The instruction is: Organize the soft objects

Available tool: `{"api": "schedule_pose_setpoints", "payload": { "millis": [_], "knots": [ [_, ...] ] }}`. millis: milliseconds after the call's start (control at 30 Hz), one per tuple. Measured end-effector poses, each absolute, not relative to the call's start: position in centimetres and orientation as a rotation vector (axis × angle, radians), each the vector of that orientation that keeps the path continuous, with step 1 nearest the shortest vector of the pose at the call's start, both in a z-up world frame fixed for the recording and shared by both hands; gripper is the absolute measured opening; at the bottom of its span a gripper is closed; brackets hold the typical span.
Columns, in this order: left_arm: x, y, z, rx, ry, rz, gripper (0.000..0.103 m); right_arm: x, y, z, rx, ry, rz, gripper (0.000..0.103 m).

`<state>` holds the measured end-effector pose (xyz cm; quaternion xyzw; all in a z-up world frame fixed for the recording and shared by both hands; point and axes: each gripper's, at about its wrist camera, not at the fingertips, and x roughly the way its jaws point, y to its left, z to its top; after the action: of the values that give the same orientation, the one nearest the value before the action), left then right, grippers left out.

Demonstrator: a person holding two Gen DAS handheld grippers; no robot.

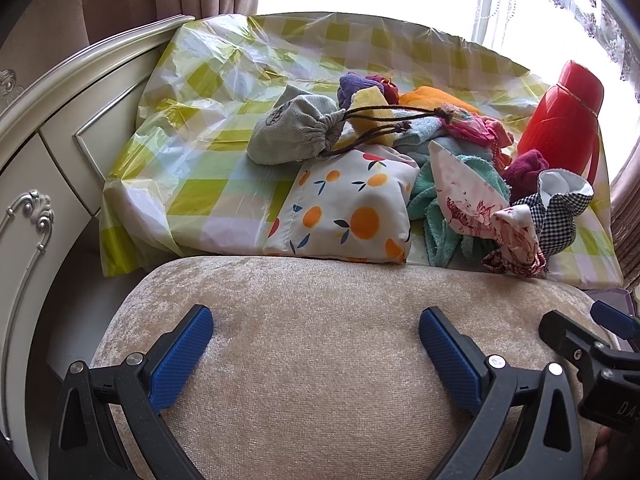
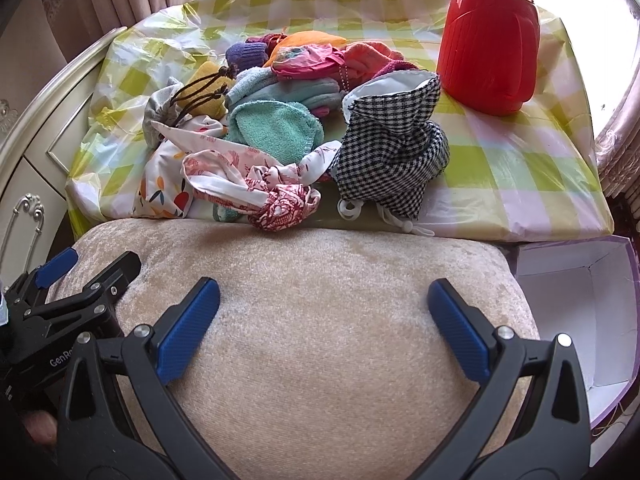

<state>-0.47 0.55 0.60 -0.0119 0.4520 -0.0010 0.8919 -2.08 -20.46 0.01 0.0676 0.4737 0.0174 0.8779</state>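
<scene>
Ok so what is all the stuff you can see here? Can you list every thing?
Checked tablecloth: one, yellow-green and white plastic, covering the table.
Grey drawstring pouch: one, grey, left end of the pile.
Fruit-print pouch: one, white with oranges, front left of the pile.
Teal towel: one, teal, middle of the pile.
Red-print cloth: one, white and red, front edge of the pile.
Checked bag: one, black and white, right of the pile.
Other soft bits: several, purple, yellow, orange, pink, maroon, at the back.
Red flask: one, red, back right.
Cushion: one, beige, in front of the table.
Box: one, white inside, right of the cushion.
Left gripper: one, black with blue pads, open.
Right gripper: one, black with blue pads, open.
</scene>
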Motion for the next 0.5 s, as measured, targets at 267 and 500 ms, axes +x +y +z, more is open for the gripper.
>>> {"api": "schedule_pose_setpoints", "payload": {
  "millis": [267,500],
  "knots": [
    [1.9,-0.2,1.1,-0.049,0.926,-0.08,0.101,0.1,-23.8,1.2,0.207,0.945,-0.058,0.103],
    [5.1,-1.6,0.9,0.006,0.947,-0.084,0.098,3.3,-24.1,0.4,0.155,0.969,-0.082,0.102]
  ]
}}
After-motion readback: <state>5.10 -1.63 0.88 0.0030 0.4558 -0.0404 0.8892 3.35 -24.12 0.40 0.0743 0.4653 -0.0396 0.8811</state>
